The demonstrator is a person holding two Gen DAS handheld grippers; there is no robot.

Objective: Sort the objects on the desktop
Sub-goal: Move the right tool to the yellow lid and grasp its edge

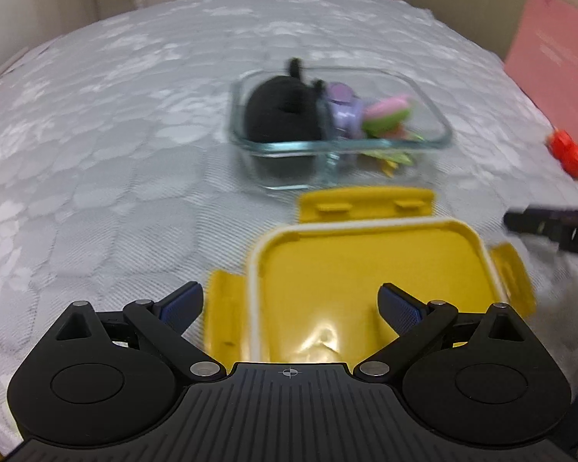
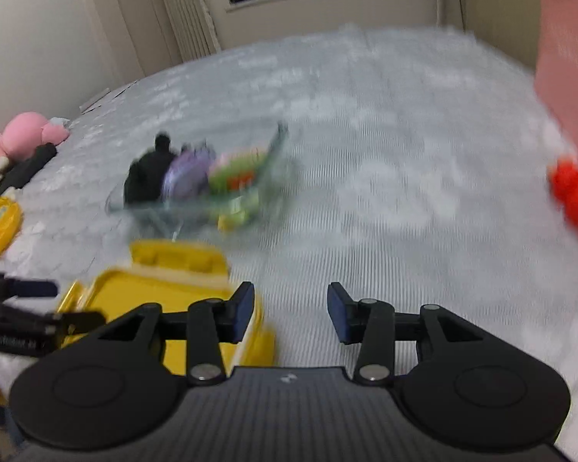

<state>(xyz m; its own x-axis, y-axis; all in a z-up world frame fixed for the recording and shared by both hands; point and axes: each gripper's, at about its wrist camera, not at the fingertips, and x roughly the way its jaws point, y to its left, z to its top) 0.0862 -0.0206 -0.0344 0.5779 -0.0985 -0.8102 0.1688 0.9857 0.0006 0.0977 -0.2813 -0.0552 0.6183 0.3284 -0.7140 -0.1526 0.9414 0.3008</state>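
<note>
pale patterned cloth covers the tabletop [image 1: 115, 123], with a window and curtains behind it in the right wrist view. taking the glass container [image 1: 339, 123] as landmark: it stands near the middle of the cloth, divided in two, with a black soft thing [image 1: 281, 111] in its left compartment and a purple piece [image 1: 343, 109] and a pink-and-green piece [image 1: 385, 115] to the right of the divider. just in front of the container lies the yellow lid [image 1: 366, 273], inner side up, its four latch flaps splayed out. well to the right of the container sits a red object [image 1: 566, 150] beside a pink card [image 1: 551, 73]; far to its left, in the right wrist view, a pink plush toy [image 2: 27, 134] rests at the edge. the left claw [image 1: 291, 302] is spread wide and empty, hovering over the near edge of the lid. the right claw [image 2: 289, 312] is also spread and empty, over bare cloth just right of the lid. the lid looks like light, fairly stiff plastic with floppy hinged flaps, so a pinch on the raised rim would likely hold better than a flap. the container is probably heavy, slick and breakable.
</note>
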